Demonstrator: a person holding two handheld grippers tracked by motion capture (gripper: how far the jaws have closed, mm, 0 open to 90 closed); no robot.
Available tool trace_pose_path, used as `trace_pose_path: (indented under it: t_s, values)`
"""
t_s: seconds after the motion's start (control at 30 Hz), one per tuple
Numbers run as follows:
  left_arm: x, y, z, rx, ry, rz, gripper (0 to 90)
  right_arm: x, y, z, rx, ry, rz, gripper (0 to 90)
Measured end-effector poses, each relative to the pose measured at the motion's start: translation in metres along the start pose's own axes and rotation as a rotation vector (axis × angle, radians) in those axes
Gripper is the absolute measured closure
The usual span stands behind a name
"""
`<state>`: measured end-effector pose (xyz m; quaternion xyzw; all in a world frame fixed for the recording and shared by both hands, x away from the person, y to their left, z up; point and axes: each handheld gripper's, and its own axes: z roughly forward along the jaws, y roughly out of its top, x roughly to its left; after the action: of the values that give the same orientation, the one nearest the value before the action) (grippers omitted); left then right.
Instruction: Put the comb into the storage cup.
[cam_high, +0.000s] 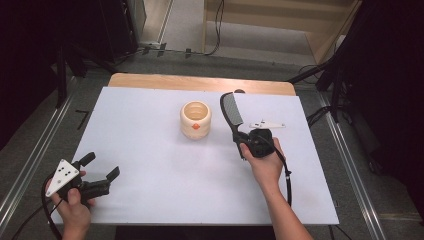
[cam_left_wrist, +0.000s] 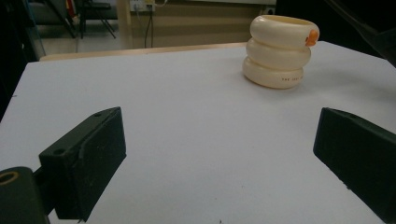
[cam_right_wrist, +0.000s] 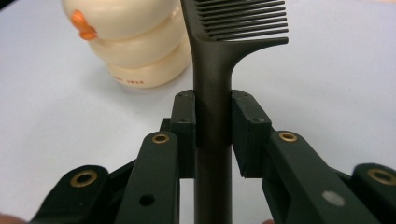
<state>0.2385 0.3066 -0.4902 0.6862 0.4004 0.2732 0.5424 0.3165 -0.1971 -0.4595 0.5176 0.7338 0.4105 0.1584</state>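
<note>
Currently white table (cam_high: 165, 165) under both grippers. Cream ringed holder (cam_high: 195, 120) stands upright ahead of right gripper (cam_right_wrist: 212, 126), just beyond comb's teeth; far ahead of left gripper (cam_high: 102, 172), toward its right. Right gripper clenched on black comb (cam_high: 231, 111), jaws pinching handle just below teeth, comb raised off table. Left gripper released, jaws wide, holding nothing. Risk: narrow smooth handle could pivot or slip between pads; long comb could knock holder over.

A line of small dark print runs along the lowest ring of the cream ringed cup (cam_left_wrist: 278, 49), ahead of the left gripper's jaws, too small to read. Reddish print there, beside the right gripper's jaws, is blurred.
</note>
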Motion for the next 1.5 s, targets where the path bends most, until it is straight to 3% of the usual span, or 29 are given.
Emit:
trace_pose_path:
  t_s: [0.17, 0.37, 0.53, 0.63, 0.7, 0.77, 0.87, 1.13, 1.23, 1.5]
  values:
    - [0.0, 0.0, -0.001, -0.003, 0.006, 0.001, 2.5, 0.003, -0.006, -0.01, -0.058, 0.014, -0.039, 70.9]
    - [-0.002, 0.0, 0.0, -0.002, 0.007, 0.015, 2.5, 0.004, -0.014, -0.017, -0.105, 0.046, -0.053, 70.9]
    - [-0.006, 0.002, -0.001, -0.003, 0.003, 0.052, 2.5, 0.003, -0.022, -0.021, -0.132, 0.089, -0.067, 71.0]
    - [-0.008, 0.003, -0.001, -0.007, 0.015, 0.062, 2.5, 0.005, -0.027, -0.022, -0.144, 0.089, -0.068, 71.0]
    - [-0.011, 0.004, -0.003, -0.023, 0.045, 0.067, 2.5, 0.006, -0.03, -0.022, -0.152, 0.085, -0.076, 70.9]
    - [-0.013, 0.005, -0.003, -0.033, 0.02, 0.051, 2.5, 0.006, -0.033, -0.021, -0.155, 0.084, -0.075, 71.0]
    - [-0.02, 0.008, 0.0, -0.022, 0.015, 0.073, 2.5, 0.006, -0.038, -0.02, -0.164, 0.091, -0.07, 71.0]
    - [-0.036, 0.025, 0.005, -0.022, -0.027, 0.085, 2.5, 0.007, -0.042, -0.02, -0.176, 0.107, -0.08, 70.9]
    - [-0.045, 0.028, 0.011, -0.016, -0.055, 0.079, 2.5, 0.008, -0.045, -0.02, -0.181, 0.102, -0.091, 70.9]
    - [-0.074, 0.043, 0.033, -0.001, -0.13, 0.122, 2.5, 0.007, -0.05, -0.018, -0.191, 0.115, -0.083, 70.9]
